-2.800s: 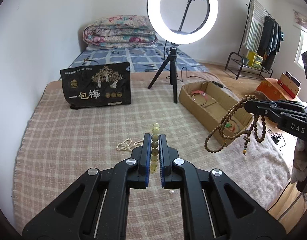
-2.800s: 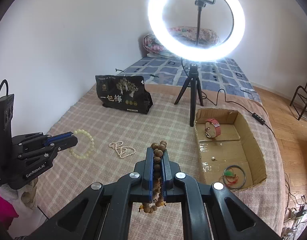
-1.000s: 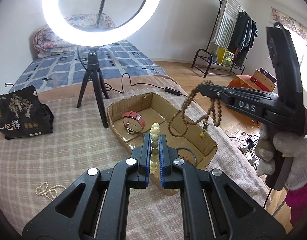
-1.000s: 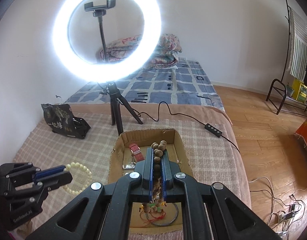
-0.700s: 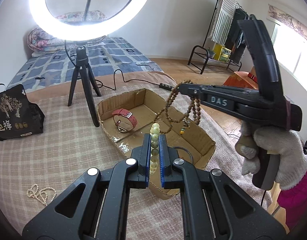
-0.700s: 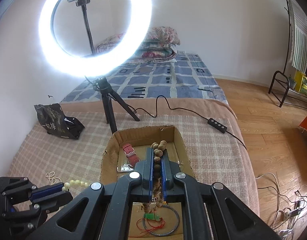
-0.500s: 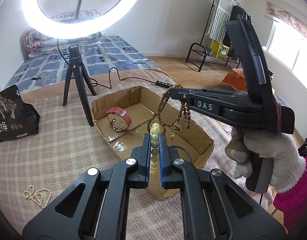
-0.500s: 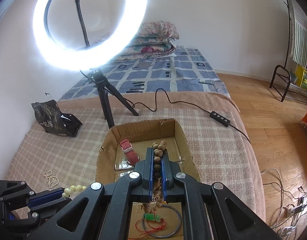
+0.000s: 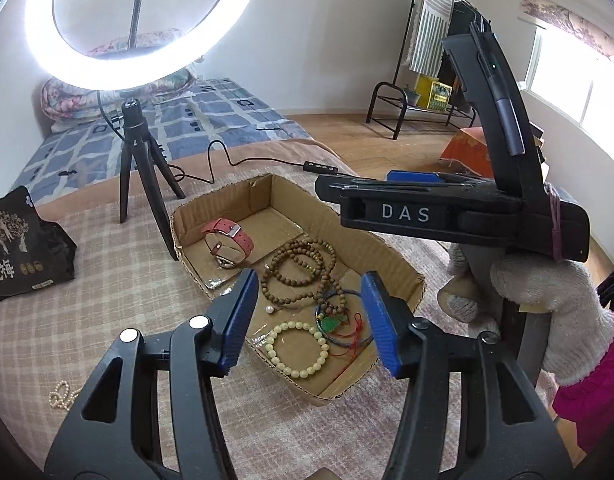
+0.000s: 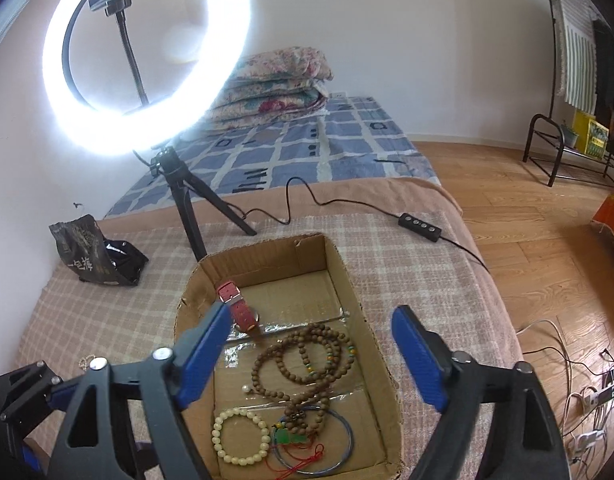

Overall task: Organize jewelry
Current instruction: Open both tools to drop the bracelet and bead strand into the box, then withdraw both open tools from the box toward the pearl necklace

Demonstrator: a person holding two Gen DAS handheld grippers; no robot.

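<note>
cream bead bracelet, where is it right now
The cream bead bracelet lies flat on the floor of the cardboard box at its near end, beside the green pendant on red cord and below the brown bead strand, free of both grippers.

Left tool opening, bracelets in box
</note>
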